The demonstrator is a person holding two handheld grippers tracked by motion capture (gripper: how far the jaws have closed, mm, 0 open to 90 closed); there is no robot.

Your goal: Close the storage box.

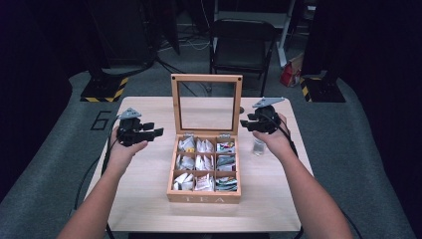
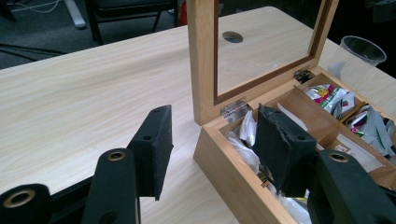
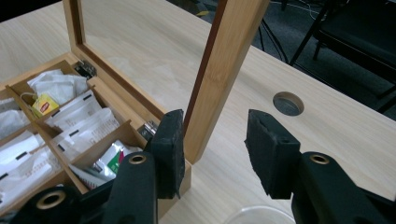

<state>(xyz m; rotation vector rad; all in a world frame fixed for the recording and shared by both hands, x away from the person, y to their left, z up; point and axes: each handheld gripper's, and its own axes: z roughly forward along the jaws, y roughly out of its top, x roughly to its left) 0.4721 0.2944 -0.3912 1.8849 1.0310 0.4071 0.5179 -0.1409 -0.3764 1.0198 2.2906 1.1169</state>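
Tea box (image 1: 204, 191) sits in the middle of the table (image 1: 144, 199), lid (image 1: 206, 102) standing straight up on its hinges, glass pane in a wooden frame. Nine compartments inside, all stuffed with tea bags (image 1: 196, 162), mostly white packets with a few green ones down the right column. Left gripper (image 1: 154, 133) hovers just beside the box's back left corner, jaws apart with nothing pinched; in the left gripper view one pad hangs over the box's corner compartment. Right gripper (image 1: 244, 124) is up by the lid's right edge, jaws spread and holding nothing. Clear plastic cup (image 1: 259, 147) stands on the table just right of the box, near the right hand.
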